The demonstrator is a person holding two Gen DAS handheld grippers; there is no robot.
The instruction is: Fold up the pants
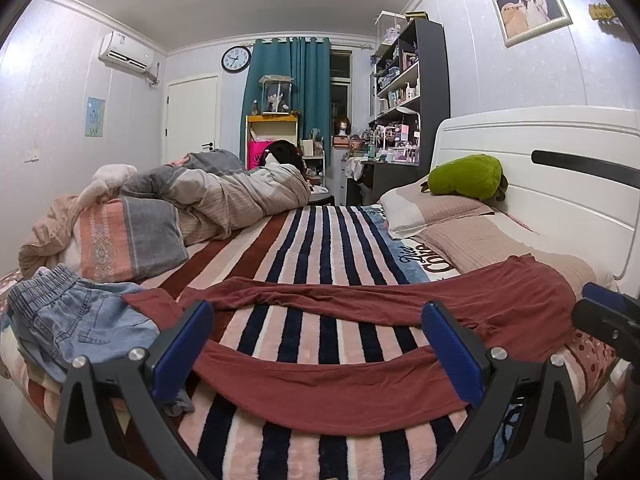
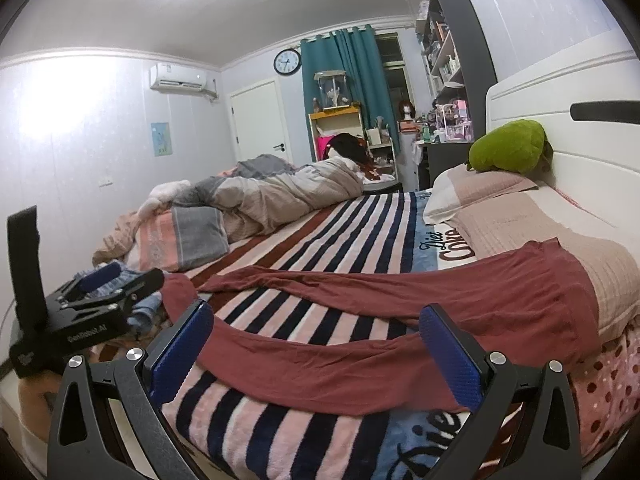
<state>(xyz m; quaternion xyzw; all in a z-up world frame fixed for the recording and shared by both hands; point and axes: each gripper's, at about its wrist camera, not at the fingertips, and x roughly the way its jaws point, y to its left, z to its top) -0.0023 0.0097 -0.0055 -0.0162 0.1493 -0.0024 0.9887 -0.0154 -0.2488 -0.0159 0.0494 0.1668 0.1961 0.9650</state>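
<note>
Red pants (image 1: 320, 384) lie spread flat on the bed (image 1: 320, 248) (ready for folding); both tools, left tool (image 1: 316, 344) and right tool (image 2: 316, 344), hover spread, holding nothing.

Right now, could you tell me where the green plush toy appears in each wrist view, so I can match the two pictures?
Left wrist view: the green plush toy sits right of centre, on the pillow by the white headboard.
Right wrist view: it lies at upper right, on the same pillow.
Shared landmark: the round wall clock beside the teal curtain.
</note>
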